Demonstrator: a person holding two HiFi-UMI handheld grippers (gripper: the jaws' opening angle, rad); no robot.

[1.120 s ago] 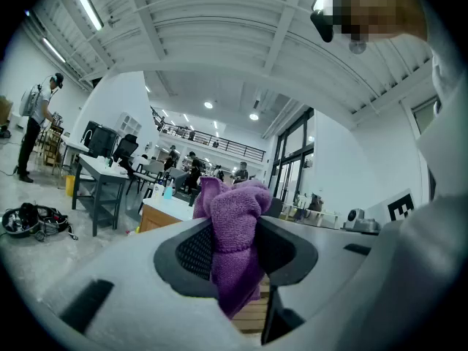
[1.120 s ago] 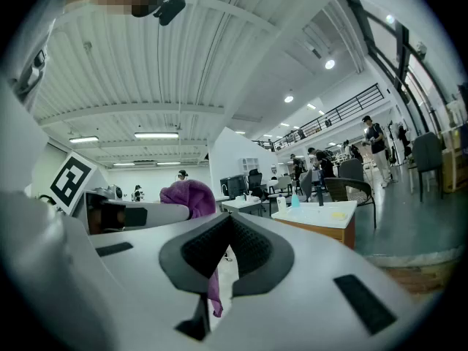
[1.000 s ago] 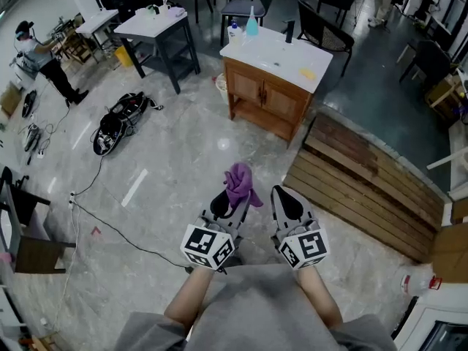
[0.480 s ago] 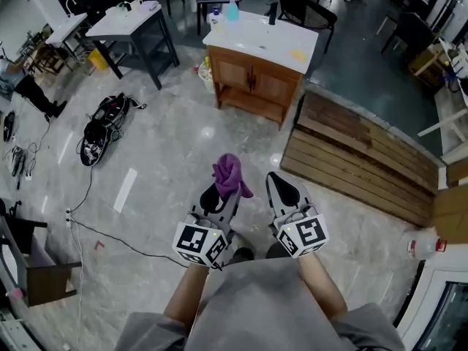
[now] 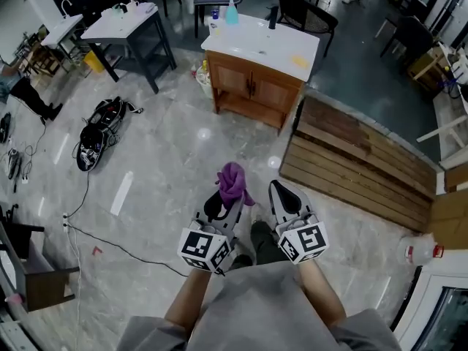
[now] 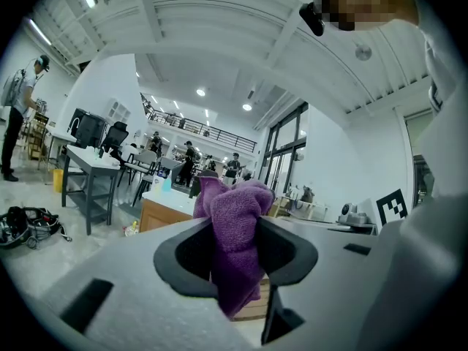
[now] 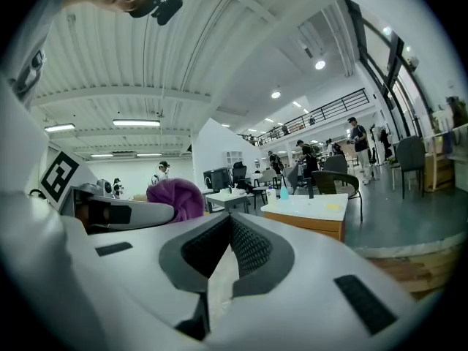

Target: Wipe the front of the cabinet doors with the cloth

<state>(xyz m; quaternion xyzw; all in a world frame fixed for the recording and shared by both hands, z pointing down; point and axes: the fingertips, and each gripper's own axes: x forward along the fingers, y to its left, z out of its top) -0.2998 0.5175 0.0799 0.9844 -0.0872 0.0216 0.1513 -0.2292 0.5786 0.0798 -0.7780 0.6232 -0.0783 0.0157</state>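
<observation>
Floor (image 5: 161, 159): pale stone runs ahead of both claws; the stretch in front looks little changed from a second ago, so the approach is slow.
Timber platform (image 5: 358, 167): ahead and to the right of the right claw, off the direct line.
Cabinet (image 5: 259, 50): white-topped wooden unit, well ahead of the claw tips, sitting more squarely in front than a second ago.
Cabinet doors (image 5: 252, 86): face the claws, well out of reach; wiping is judged not yet begun.
Left gripper (image 5: 227, 199): jaws clamped on the cloth, the hold unchanged over the last second.
Right gripper (image 5: 287, 199): just beside the left, jaws drawn together on nothing, as before.
Shoe (image 5: 263, 241): newly in view below and between the claws, suggesting a step forward.
Purple cloth (image 6: 234, 218): bunched between the left jaws, spilling above and below them, ready for the doors.
</observation>
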